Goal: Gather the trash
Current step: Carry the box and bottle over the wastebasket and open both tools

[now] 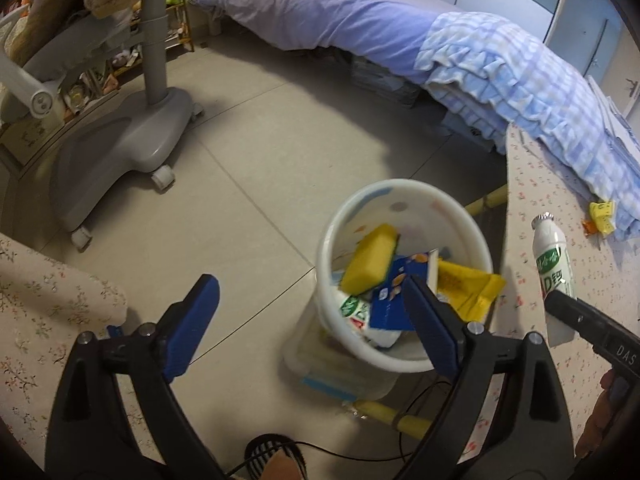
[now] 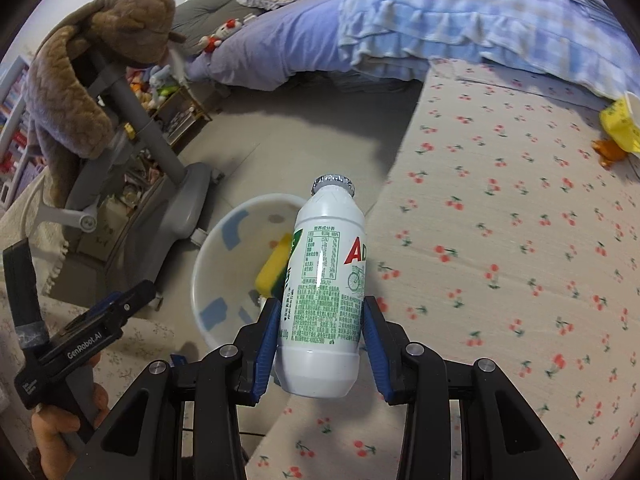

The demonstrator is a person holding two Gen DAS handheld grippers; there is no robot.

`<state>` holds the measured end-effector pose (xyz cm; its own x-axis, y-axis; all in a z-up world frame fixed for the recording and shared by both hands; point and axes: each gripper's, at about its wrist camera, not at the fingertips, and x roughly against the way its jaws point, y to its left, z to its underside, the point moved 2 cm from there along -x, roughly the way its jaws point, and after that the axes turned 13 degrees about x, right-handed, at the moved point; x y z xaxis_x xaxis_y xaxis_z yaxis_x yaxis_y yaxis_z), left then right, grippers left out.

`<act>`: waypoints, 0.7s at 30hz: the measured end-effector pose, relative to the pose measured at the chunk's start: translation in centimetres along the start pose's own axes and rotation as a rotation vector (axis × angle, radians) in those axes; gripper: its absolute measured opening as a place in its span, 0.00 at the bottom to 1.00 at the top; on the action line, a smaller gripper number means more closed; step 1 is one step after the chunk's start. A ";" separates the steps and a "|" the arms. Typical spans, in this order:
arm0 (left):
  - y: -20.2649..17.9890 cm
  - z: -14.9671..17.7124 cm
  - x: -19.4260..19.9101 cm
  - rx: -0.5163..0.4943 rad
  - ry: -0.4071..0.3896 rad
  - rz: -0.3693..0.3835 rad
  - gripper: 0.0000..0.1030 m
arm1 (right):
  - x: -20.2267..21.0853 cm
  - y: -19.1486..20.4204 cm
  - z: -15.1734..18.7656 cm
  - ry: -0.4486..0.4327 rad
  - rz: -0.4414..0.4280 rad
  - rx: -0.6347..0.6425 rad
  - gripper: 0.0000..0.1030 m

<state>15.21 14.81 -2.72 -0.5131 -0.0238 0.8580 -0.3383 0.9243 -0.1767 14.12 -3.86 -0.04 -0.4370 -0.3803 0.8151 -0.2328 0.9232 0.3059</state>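
The left gripper (image 1: 312,320) points steeply down over the white bin (image 1: 404,276) on the tiled floor (image 1: 248,168), its blue fingers (image 1: 196,320) spread wide with nothing between them; the right-hand finger overlaps the bin's near rim in the picture. In the bin lie a yellow sponge (image 1: 370,264), a blue carton (image 1: 394,300) and a yellow wrapper (image 1: 468,288), piled against one another.

The right gripper (image 2: 322,344) also tilts downward, and its blue pads press on both sides of a white drink bottle (image 2: 324,280) at its lower half. The bottle's long axis runs along the fingers, foil cap away from the hand, base toward it. It hangs over the edge of the cherry-print cloth (image 2: 520,240), just beside the bin's rim. A hand (image 2: 60,420) grips the left tool's handle at the lower left.
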 end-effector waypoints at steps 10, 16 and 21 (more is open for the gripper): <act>1.4 -0.4 0.4 0.034 -0.003 -0.013 0.93 | -1.9 2.4 -1.0 -0.057 -0.066 0.083 0.42; 1.6 -0.5 0.7 0.033 -0.008 -0.013 0.93 | -1.2 2.5 -1.4 -0.095 -0.088 0.086 0.77; 1.3 -0.3 1.2 0.025 -0.017 -0.009 0.94 | -0.1 1.6 -1.4 -0.102 -0.055 0.081 0.77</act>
<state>14.33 16.13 -1.76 -0.5229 -0.0386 0.8515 -0.3623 0.9143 -0.1810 15.01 -2.23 1.07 -0.5070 -0.4376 0.7426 -0.3261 0.8949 0.3047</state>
